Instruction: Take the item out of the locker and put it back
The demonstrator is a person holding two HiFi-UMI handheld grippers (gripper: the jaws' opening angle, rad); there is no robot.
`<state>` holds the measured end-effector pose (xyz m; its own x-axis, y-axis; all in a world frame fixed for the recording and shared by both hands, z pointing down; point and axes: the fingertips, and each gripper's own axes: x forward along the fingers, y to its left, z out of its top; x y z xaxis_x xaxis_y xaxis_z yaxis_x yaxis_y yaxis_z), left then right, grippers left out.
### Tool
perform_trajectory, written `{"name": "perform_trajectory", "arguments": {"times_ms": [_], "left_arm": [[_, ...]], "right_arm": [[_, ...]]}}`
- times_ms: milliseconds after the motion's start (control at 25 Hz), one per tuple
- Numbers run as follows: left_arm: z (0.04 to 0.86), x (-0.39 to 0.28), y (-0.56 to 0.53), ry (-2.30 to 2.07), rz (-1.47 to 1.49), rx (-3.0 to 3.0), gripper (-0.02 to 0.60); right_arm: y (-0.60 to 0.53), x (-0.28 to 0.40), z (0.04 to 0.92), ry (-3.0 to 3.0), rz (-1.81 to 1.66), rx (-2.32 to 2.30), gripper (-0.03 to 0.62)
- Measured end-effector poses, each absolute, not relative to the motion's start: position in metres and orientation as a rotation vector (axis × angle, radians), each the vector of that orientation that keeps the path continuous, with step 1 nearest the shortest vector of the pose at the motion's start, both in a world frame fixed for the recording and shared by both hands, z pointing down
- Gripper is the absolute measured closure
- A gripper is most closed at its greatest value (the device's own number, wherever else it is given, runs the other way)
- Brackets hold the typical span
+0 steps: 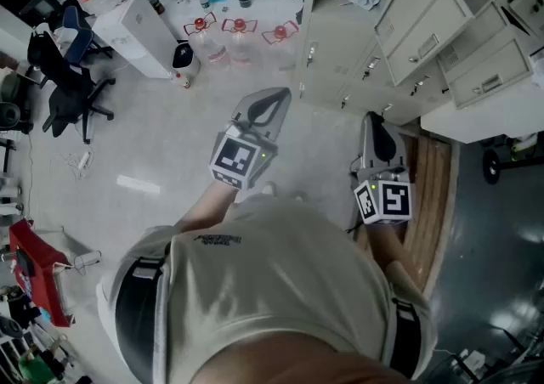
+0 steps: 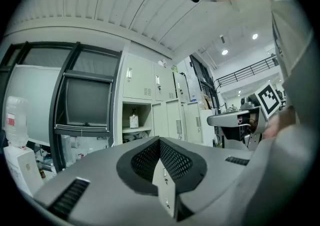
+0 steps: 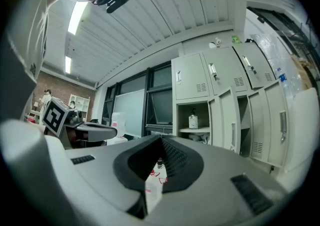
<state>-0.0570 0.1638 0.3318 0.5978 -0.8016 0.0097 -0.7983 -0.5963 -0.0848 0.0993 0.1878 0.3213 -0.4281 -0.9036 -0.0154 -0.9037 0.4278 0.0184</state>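
Left gripper [image 1: 274,104] and right gripper [image 1: 376,132], both clenched shut and empty, point level toward the open locker compartment [image 3: 195,130]. The bottle [image 3: 193,119] stands mid-shelf inside, well ahead of both.

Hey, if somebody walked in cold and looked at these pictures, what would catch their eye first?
First, the two handheld tools in the middle of the head view: the left gripper and the right gripper, both shut and holding nothing, pointed toward the cabinets. Next, the bank of grey lockers at upper right, several doors standing open. In one open compartment a small bottle stands alone on the shelf.
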Motion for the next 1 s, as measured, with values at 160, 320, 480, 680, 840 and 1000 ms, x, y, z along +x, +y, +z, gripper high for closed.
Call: {"name": "perform_trajectory", "arguments": {"times_ms": [160,320,480,680,840,1000], "left_arm": [[0.334,-0.054,0.161,1.371,-0.074,-2.75,0.569],[0.337,-0.052,0.157,1.367,-0.08,-2.747,0.568],[0.336,-0.051,0.154,1.369,-0.079,-2.743,0.568],[0.339,-0.049,0.152,1.37,-0.066,-2.759,0.568],[0.34,-0.044,0.152,1.38,-0.067,-2.755,0.568],[0.337,-0.037,0.151,1.391,-0.062,-2.749,0.568]], "right_arm": [[0.184,0.099,0.324,2.652,0.031,-1.677,0.594],[0.181,0.099,0.326,2.656,0.024,-1.665,0.594],[0.178,0.099,0.325,2.647,0.02,-1.65,0.592],[0.177,0.1,0.328,2.648,0.005,-1.643,0.592],[0.177,0.105,0.332,2.655,-0.006,-1.639,0.592],[0.176,0.112,0.332,2.655,-0.014,-1.628,0.592]]}}
